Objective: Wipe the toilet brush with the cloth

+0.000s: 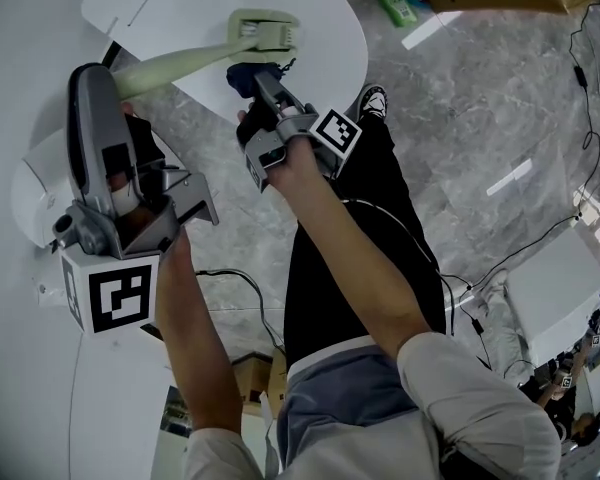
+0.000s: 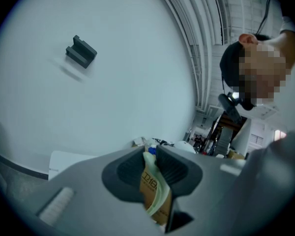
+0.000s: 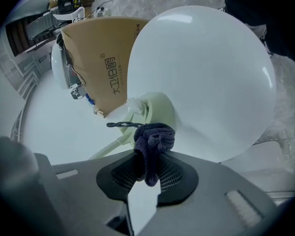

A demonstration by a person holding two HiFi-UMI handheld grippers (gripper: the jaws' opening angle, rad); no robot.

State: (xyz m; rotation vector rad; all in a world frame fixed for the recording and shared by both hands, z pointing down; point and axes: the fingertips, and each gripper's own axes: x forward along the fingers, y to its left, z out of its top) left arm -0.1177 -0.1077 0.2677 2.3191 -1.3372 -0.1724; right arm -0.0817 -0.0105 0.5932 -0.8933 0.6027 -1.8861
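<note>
Pinching a bunched dark blue cloth [image 3: 155, 137] in my right gripper [image 3: 147, 170], jaws narrowed tight on its lower end. My left gripper [image 2: 152, 167] is clamped on the toilet brush [image 1: 220, 50] by its pale green handle [image 1: 175, 65]. The handle's long axis runs from my left jaws up and rightward to the brush head [image 1: 265, 30]. That head lies just beyond the cloth, nearest my right gripper; whether they touch, I cannot tell. Only the head view shows this whole line. The right gripper view shows the cloth against the head, and the left gripper view shows only the gripped handle.

The toilet brush [image 1: 195, 58] handle's end is hidden inside the left claw [image 2: 150, 157].
</note>
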